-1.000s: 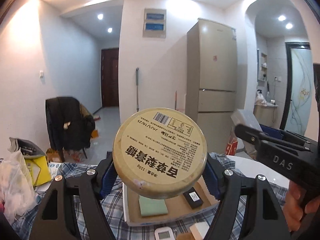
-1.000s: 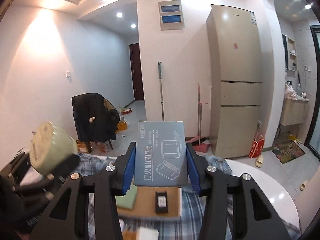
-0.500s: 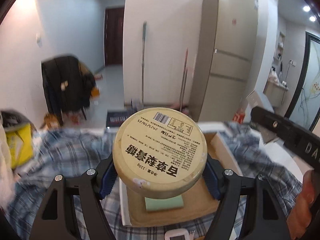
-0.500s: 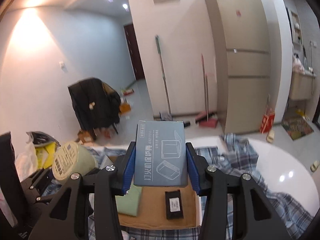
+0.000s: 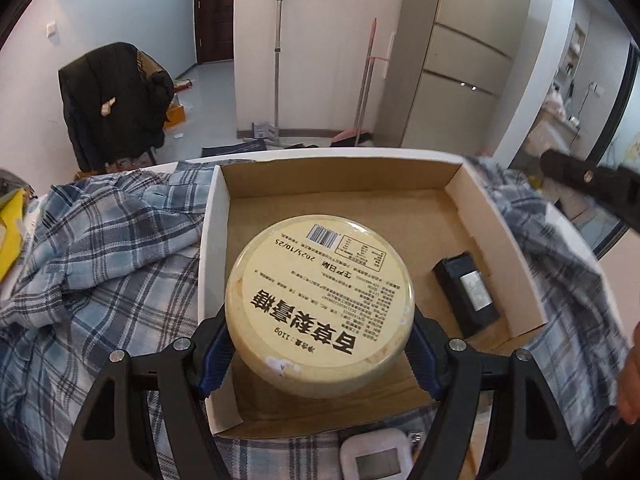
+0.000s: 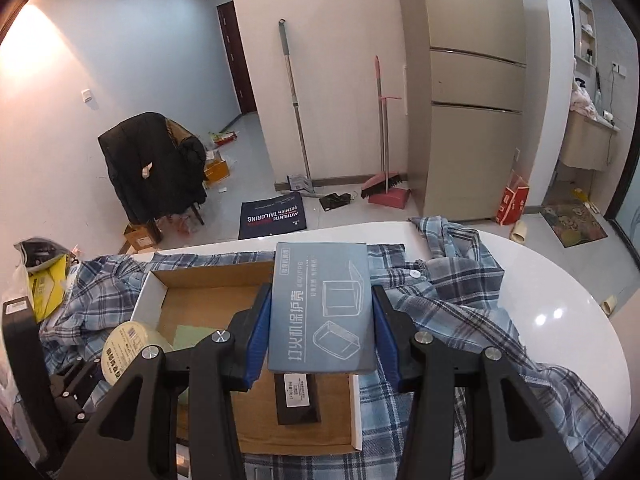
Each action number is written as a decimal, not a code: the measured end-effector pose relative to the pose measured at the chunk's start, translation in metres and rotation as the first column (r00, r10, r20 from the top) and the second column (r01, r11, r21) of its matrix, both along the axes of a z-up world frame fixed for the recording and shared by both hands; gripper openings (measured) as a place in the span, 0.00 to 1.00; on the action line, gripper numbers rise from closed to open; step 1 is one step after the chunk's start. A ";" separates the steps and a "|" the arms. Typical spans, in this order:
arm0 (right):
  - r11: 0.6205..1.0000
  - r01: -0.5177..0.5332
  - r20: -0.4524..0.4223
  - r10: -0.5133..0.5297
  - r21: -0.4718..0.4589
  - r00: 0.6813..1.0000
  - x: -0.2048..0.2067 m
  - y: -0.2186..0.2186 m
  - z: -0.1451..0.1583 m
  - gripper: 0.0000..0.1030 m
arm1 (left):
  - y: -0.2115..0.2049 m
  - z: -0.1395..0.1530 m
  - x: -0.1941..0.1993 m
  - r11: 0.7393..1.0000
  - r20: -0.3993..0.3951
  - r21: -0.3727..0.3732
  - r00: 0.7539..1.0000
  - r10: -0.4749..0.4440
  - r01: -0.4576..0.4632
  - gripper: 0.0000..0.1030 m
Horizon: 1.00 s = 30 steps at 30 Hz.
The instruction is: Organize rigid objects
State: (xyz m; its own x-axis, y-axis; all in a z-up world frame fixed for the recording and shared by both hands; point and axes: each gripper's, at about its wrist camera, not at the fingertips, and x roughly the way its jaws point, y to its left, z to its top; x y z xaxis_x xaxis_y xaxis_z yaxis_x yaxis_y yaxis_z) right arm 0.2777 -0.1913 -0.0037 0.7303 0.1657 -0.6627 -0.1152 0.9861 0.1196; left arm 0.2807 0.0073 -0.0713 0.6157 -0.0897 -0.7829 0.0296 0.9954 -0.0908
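**Both grippers loaded over the cardboard tray**

Plainly, the left gripper (image 5: 320, 356) is clenched on a round beige tin (image 5: 320, 304), its blue pads pressing the curved sides; the flat printed lid faces the camera and hides whatever sits directly beneath the jaws. Ahead of them lies the shallow cardboard tray (image 5: 496, 216), brown inside, white outside. To the right of the jaws a glossy black box (image 5: 466, 294) lies flat on the tray floor. Below them, a white device (image 5: 376, 458) is cut off by the frame edge.

The right gripper (image 6: 320, 344) grasps a matte grey-blue carton (image 6: 322, 308), which conceals part of the tray. A pale green pad (image 6: 192, 334) peeks out left of these jaws, mostly hidden. Rumpled plaid cloth (image 6: 448, 312) surrounds the tray.
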 end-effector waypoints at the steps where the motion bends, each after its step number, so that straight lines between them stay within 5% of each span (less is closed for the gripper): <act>1: 1.000 -0.002 0.002 0.002 0.002 1.000 0.000 0.002 0.001 0.44 | -0.002 0.000 0.000 1.000 -0.001 0.006 1.000 0.000 0.000 0.74; 17: 1.000 0.002 -0.007 -0.002 -0.015 1.000 0.001 0.008 -0.002 0.44 | -0.009 -0.018 0.009 1.000 -0.054 0.016 0.998 -0.020 0.021 0.74; 20: 1.000 0.000 -0.006 0.000 -0.018 1.000 0.001 0.009 -0.002 0.44 | -0.012 -0.017 0.008 0.999 -0.044 0.014 0.998 -0.036 0.036 0.80; 30: 1.000 -0.001 -0.009 0.001 0.007 1.000 0.001 0.007 -0.001 0.44 | 0.008 0.023 -0.011 0.998 0.170 -0.070 0.985 0.017 -0.005 0.82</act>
